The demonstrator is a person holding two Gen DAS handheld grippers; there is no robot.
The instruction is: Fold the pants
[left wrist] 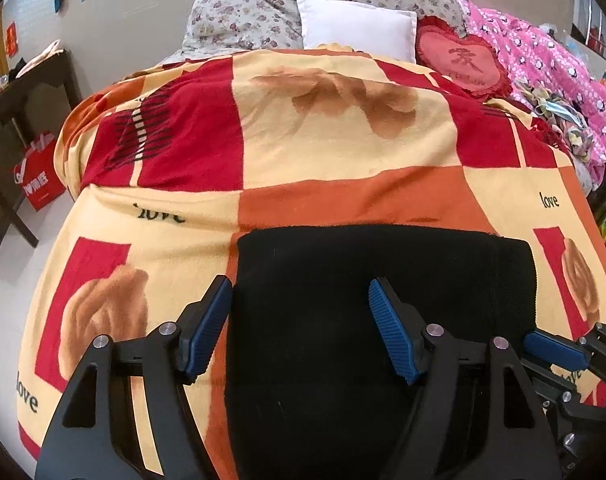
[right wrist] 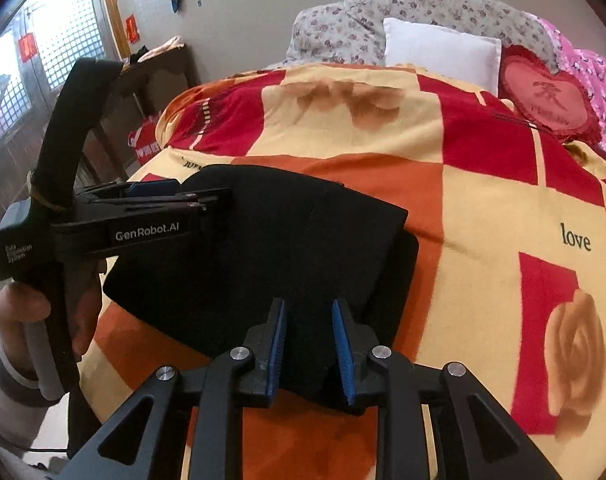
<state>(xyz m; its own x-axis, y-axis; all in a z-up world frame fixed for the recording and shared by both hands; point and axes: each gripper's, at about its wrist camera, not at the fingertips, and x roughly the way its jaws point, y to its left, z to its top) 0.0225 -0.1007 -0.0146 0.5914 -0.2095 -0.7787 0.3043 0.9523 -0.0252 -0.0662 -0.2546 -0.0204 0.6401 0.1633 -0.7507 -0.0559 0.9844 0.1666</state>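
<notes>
Black pants (left wrist: 443, 272) lie folded into a thick rectangle on the red, orange and yellow blanket (left wrist: 343, 160) of a bed. My left gripper (left wrist: 299, 282) hovers over their left half with its blue pads wide apart, holding nothing; its left finger is past the pants' left edge. In the right wrist view the pants (right wrist: 263, 240) show stacked layers. My right gripper (right wrist: 309, 304) stands at their near edge, jaws narrowly open, a fold of black fabric lying loose between the pads. The left gripper (right wrist: 215, 200) appears side-on at the pants' left end, held by a person's hand (right wrist: 23, 304).
A white pillow (left wrist: 355, 24), a red heart cushion (left wrist: 459, 60), a floral quilt (left wrist: 263, 12) and a pink quilt (left wrist: 543, 52) lie at the bed's head. A dark table (left wrist: 23, 92) and a red bag (left wrist: 39, 172) stand left of the bed.
</notes>
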